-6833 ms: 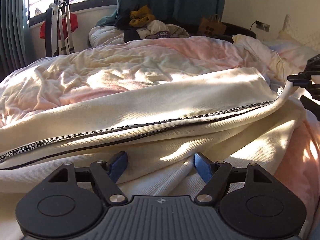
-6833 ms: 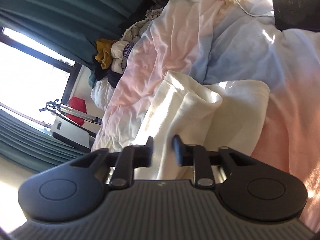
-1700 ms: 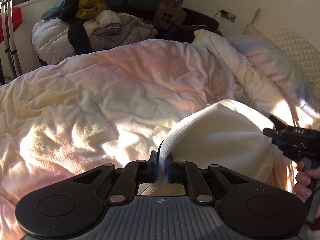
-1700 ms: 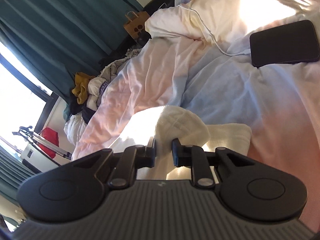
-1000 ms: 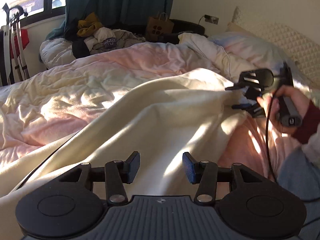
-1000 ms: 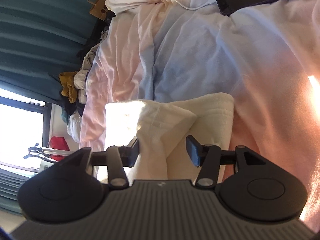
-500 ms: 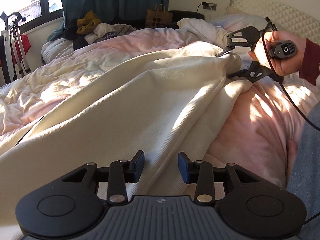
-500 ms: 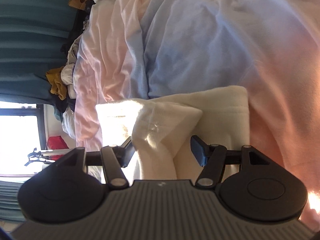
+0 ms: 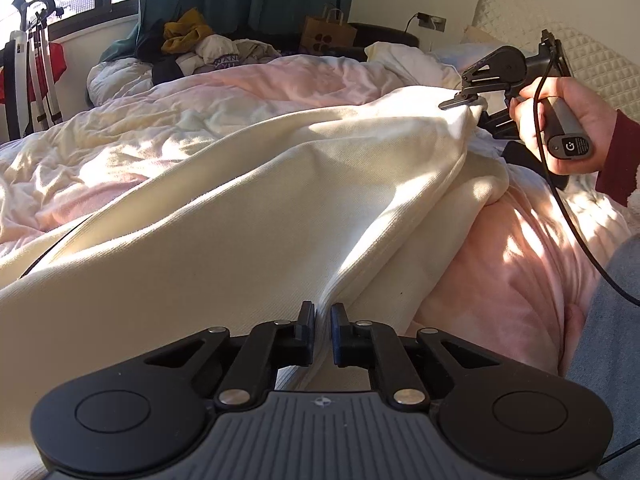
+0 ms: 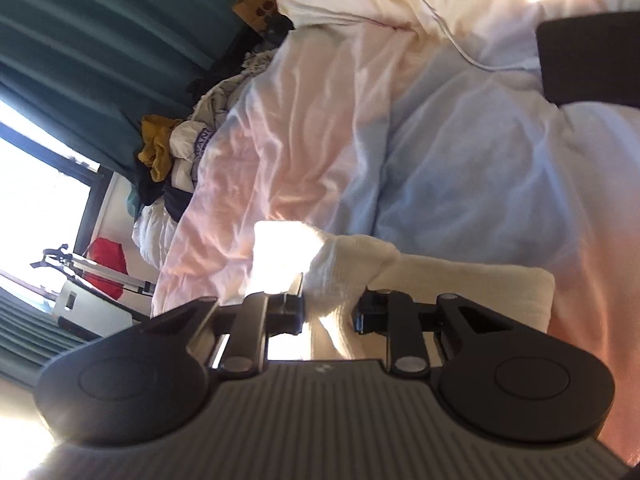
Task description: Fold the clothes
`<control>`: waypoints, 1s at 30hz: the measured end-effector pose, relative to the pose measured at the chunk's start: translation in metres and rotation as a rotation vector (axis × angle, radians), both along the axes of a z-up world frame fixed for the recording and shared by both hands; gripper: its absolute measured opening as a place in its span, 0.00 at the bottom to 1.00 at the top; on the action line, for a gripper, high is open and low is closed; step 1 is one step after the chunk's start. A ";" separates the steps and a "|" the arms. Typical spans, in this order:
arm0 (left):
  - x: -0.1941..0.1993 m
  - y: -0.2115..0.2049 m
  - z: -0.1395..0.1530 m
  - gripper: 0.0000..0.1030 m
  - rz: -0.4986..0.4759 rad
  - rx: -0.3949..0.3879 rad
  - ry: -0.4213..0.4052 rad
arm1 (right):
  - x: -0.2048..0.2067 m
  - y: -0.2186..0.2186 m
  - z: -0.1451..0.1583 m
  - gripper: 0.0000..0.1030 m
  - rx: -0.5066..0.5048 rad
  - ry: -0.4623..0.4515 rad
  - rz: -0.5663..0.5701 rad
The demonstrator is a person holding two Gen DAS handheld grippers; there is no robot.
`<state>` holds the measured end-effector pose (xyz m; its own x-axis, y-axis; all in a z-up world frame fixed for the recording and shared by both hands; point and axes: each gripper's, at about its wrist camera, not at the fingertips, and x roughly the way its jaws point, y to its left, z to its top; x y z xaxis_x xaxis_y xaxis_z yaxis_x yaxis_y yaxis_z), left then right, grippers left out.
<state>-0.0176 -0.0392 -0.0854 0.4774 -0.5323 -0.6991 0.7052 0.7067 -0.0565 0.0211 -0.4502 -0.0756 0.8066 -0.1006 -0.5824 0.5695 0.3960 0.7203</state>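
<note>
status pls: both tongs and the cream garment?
Left tongs just closed, pinching cream garment near edge. Right tongs just closed on its far corner. Garment lies on duvet. Nothing blocking.

A home bedroom — rumpled duvet point(image 9: 224, 128), teal curtains point(image 9: 248, 0), clothes pile point(image 9: 208, 46).

Your left claw point(image 9: 322, 319) has just been closing and now pinches fabric. Your right claw point(image 10: 327, 307) has closed too, clamped on cloth, your right hand point(image 9: 560, 116) raised.

Both wrist views close over the bed point(image 9: 280, 80), left level, right rolled sideways, sharing the cream garment point(image 9: 240, 220).
</note>
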 end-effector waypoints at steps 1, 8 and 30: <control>-0.001 0.000 0.001 0.08 -0.002 -0.003 -0.002 | -0.001 0.001 0.003 0.19 -0.012 -0.017 0.006; -0.013 0.013 0.019 0.06 -0.014 -0.076 0.021 | -0.014 0.000 0.027 0.15 -0.067 -0.195 0.015; -0.051 0.035 0.035 0.44 -0.014 -0.191 0.016 | -0.080 0.015 -0.003 0.72 0.200 0.150 0.000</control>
<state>-0.0688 -0.0043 -0.0507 0.4588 -0.6627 -0.5919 0.7126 0.6723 -0.2004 -0.0586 -0.4354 -0.0782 0.7094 0.0290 -0.7042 0.6762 0.2538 0.6917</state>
